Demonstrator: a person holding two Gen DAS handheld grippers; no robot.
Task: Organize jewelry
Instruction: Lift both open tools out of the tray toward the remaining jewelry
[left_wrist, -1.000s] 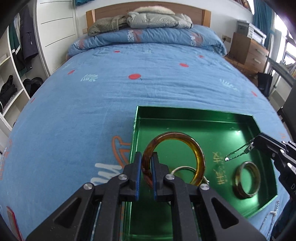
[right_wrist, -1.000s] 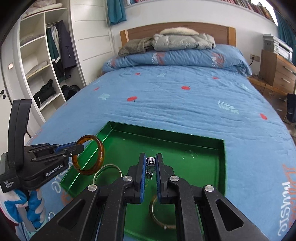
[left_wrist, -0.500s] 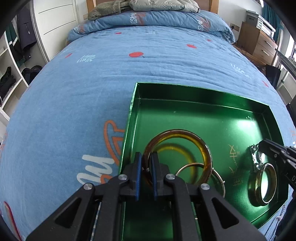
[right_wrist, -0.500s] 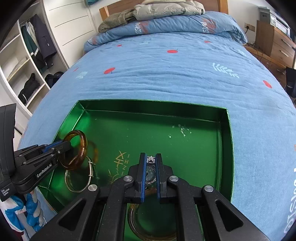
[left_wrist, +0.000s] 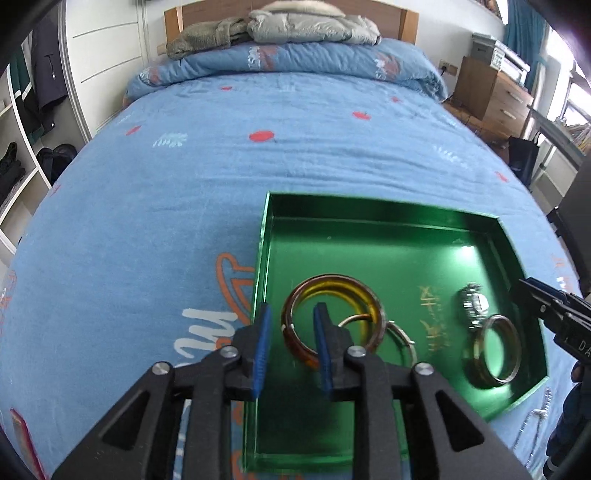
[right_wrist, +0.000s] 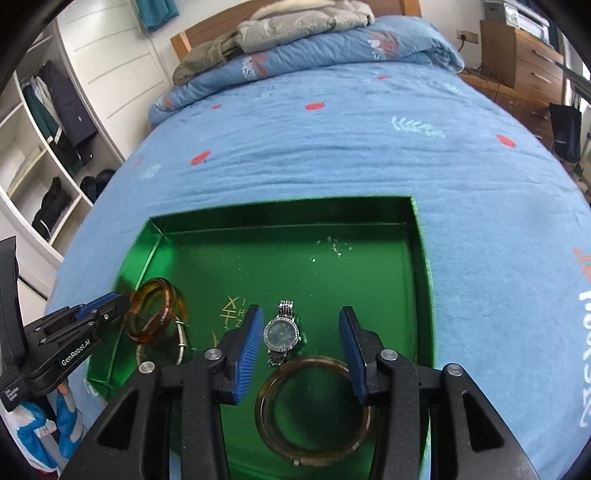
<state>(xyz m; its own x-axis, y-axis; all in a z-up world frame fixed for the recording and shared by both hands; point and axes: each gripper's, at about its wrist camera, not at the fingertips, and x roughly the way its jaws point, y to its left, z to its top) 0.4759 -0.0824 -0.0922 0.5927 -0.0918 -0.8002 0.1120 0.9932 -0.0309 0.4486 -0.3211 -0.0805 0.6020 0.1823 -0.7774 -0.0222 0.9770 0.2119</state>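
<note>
A green tray (left_wrist: 388, 229) (right_wrist: 280, 225) lies on the blue bed. In it lie an amber bangle (left_wrist: 295, 341) (right_wrist: 155, 314), a thin silver hoop (left_wrist: 400, 338) (right_wrist: 181, 350), a silver watch (left_wrist: 474, 304) (right_wrist: 281, 334) and a pale olive bangle (left_wrist: 496, 349) (right_wrist: 314, 406). My left gripper (left_wrist: 290, 345) (right_wrist: 107, 308) is open, its fingers either side of the amber bangle's near rim. My right gripper (right_wrist: 301, 349) is open above the watch; its tip shows in the left wrist view (left_wrist: 541, 299).
A silver chain (left_wrist: 537, 417) lies on the blanket (left_wrist: 147, 229) right of the tray. A folded duvet (left_wrist: 295, 62) and jackets sit at the headboard. Open shelves (right_wrist: 37, 177) stand left, a wooden dresser (left_wrist: 491, 96) right.
My left gripper opened and let the amber bangle rest in the tray. My right gripper opened and released the watch onto the tray floor beside the olive bangle.
</note>
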